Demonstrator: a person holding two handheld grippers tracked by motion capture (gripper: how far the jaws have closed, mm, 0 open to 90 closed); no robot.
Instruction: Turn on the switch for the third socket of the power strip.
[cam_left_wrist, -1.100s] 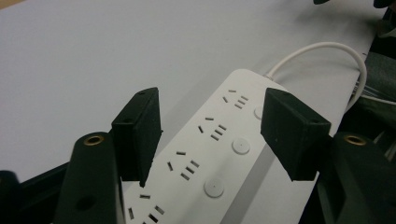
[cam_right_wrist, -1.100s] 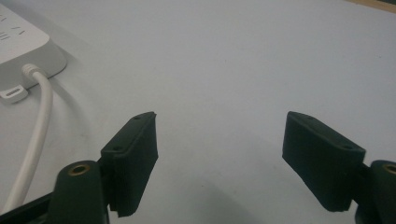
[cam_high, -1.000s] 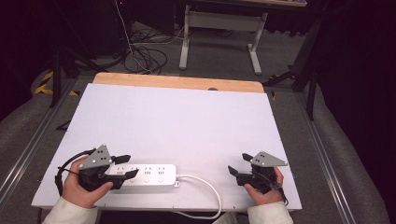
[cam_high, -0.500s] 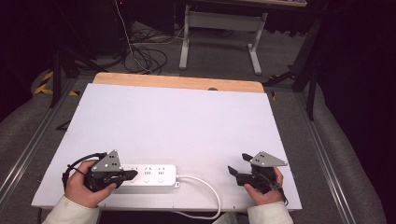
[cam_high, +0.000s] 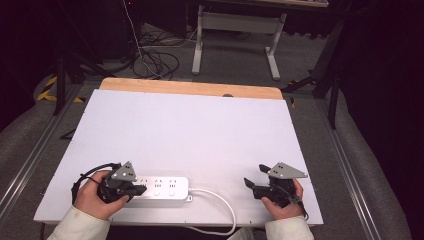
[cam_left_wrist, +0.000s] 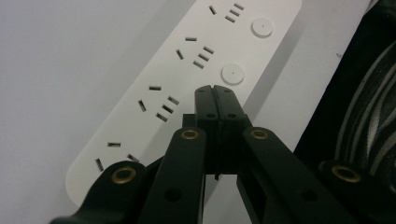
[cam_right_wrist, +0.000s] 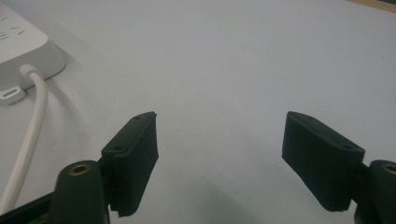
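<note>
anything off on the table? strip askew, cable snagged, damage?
Nothing stands out. The white power strip lies flat near the front edge of the white table, roughly parallel to it, casing unmarked. Its cable loops loosely off the front edge. Left gripper is shut above the strip's buttons; right gripper is open, holding nothing.

A white table (cam_high: 190, 130) with a wooden far edge fills mid-frame. Beyond it, at upper centre, a grey metal stand (cam_high: 235, 30) rests on grey carpet, with tangled black cables (cam_high: 155, 55) at upper left.
</note>
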